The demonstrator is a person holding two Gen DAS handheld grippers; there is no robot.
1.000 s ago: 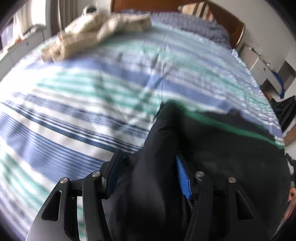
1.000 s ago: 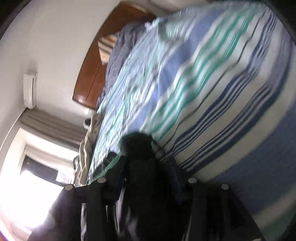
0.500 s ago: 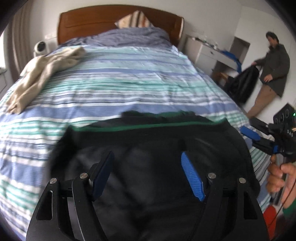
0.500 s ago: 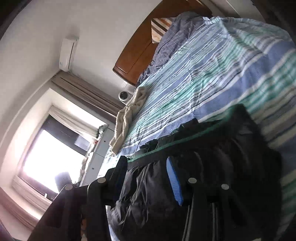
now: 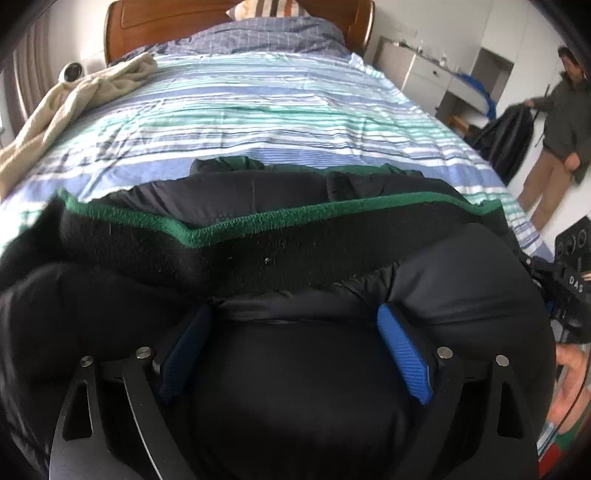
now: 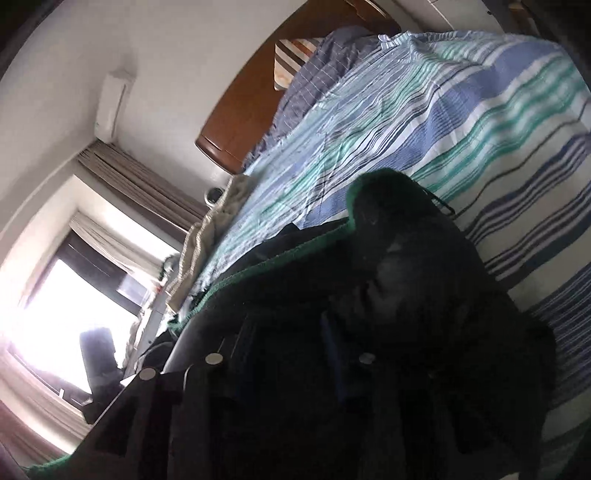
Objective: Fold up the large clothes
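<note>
Jacket: a black padded jacket with a green-edged knit band lay bunched on the near end of the striped bed, close under both cameras.
Left gripper: the left gripper had just been opening; its blue pads stood wide apart, with the jacket's padded cloth bulging between them, but they did not seem to press on it, so I judged it released.
Right gripper: the right gripper had just been closing; dark cloth covered its fingers, and the view was too dark to say if it pinched the jacket.
Step in hand: it looked like the laying down of one fold, before a new grasp.
How to do it well: the left gripper should lift clear without dragging the cloth, then take the thin band edge and not the thick padding, which would likely spring back.
Risk: the slippery shell could slide and undo the fold.
Other things: a beige garment lay well apart near the headboard; a person stood far at the right.
</note>
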